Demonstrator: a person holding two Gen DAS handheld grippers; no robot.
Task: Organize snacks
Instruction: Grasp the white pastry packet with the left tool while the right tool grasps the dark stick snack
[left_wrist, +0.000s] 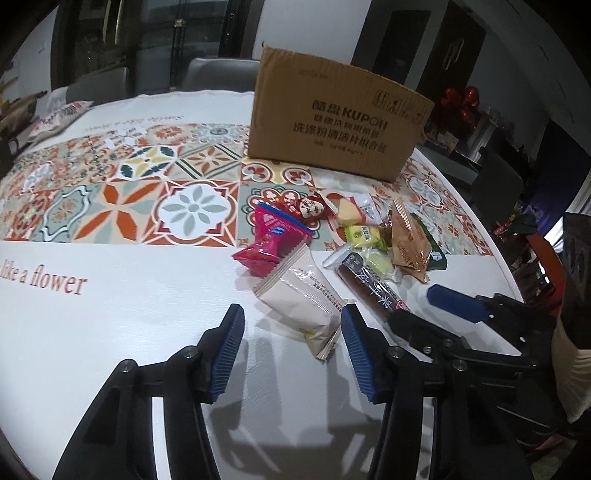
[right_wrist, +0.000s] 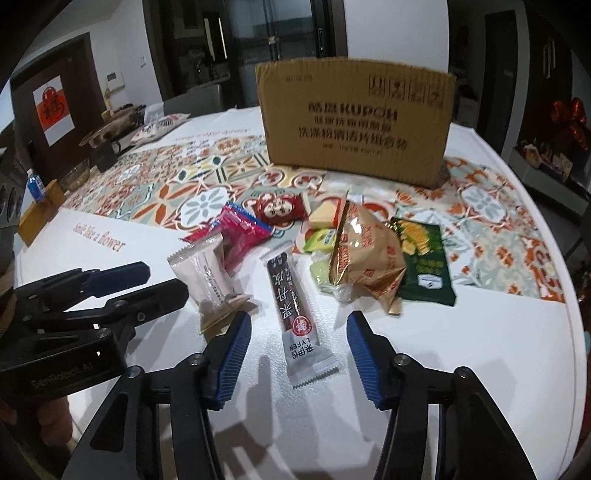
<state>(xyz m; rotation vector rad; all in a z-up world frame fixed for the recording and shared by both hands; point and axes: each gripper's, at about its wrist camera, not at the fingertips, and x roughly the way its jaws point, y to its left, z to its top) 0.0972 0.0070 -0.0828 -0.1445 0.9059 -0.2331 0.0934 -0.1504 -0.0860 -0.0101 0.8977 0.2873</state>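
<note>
While a white round table (right_wrist: 480, 332) with a band of patterned tiles printed across its cloth fills both views, the biggest thing on it is a brown cardboard box (right_wrist: 354, 122) standing at the far side, printed face toward the cameras. Near of the box lies a loose heap of snacks. Largest among them is a crinkled tan bag (right_wrist: 364, 254), propped up and leaning over a dark green packet (right_wrist: 424, 266) that lies flat to its right. Left of the heap a magenta pouch (right_wrist: 240, 236) rests partly behind a pale pink packet (right_wrist: 207, 277), which stands tilted on one sealed end. Between these and the tan bag a long dark bar wrapper (right_wrist: 295, 306) lies flat, its white end pointing near — straight into the gap of the right gripper (right_wrist: 299, 354), whose blue-padded jaws stand wide apart on either side of it without touching it. The left gripper (left_wrist: 291, 350) is likewise spread wide, low over the table, with the near corner of the pale pink packet lying between its pads; the pads look apart from the wrapper. Each gripper shows in the other's view, side by side and near together. Smaller pieces sit at the far edge of the heap: a red sweet wrapper (right_wrist: 282, 210), a yellow wedge-shaped cake (right_wrist: 325, 214) and a yellow-green sweet (right_wrist: 321, 238). At far left a small blue-labelled bottle (right_wrist: 36, 188) stands by a wooden block (right_wrist: 40, 216).
</note>
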